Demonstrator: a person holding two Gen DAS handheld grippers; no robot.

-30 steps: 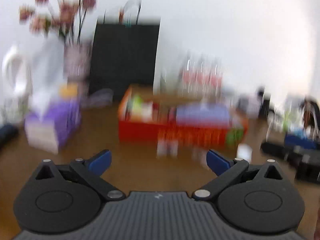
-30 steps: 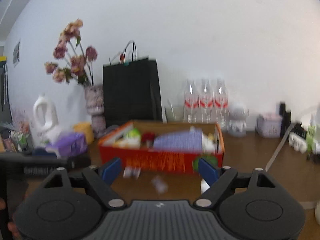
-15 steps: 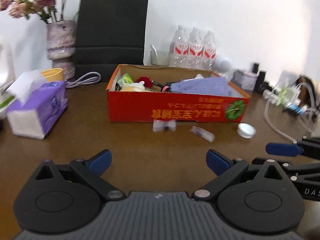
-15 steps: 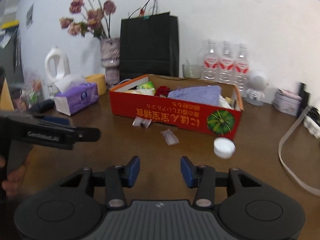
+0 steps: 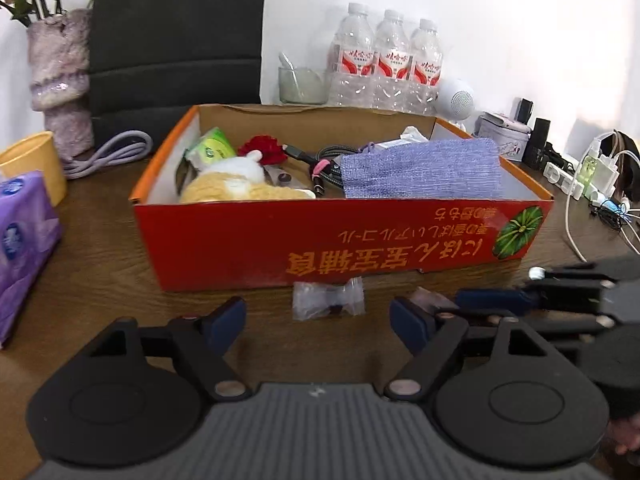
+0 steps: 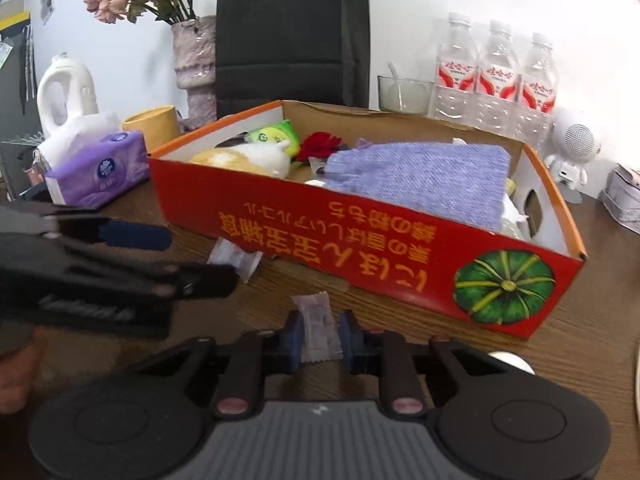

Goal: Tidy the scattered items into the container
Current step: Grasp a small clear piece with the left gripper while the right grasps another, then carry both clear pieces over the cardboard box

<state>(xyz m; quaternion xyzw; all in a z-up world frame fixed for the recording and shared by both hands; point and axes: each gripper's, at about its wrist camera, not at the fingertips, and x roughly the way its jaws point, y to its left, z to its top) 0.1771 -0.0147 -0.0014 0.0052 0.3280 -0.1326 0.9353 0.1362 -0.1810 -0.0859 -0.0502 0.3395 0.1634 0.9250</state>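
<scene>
A red cardboard box (image 5: 360, 240) (image 6: 380, 248) stands on the brown table, holding a purple cloth (image 5: 420, 172), a plush toy (image 5: 236, 184) and cables. My left gripper (image 5: 318, 320) is open, with a clear candy wrapper (image 5: 328, 298) (image 6: 236, 258) on the table between its fingers. My right gripper (image 6: 318, 338) is shut on a small clear sachet (image 6: 318, 328) lying on the table in front of the box. The right gripper also shows at the right of the left wrist view (image 5: 492, 300).
A purple tissue pack (image 5: 20, 240) (image 6: 100, 168) lies left of the box. Behind are a black bag (image 5: 176, 36), a vase (image 5: 60, 80), a yellow cup (image 5: 32, 164), water bottles (image 5: 384, 64) and chargers (image 5: 592, 172). A white cap (image 6: 512, 362) lies at right.
Both grippers moved forward and down toward the box front. The right gripper closed from open onto the sachet. The left gripper stayed open and now frames the candy wrapper.
</scene>
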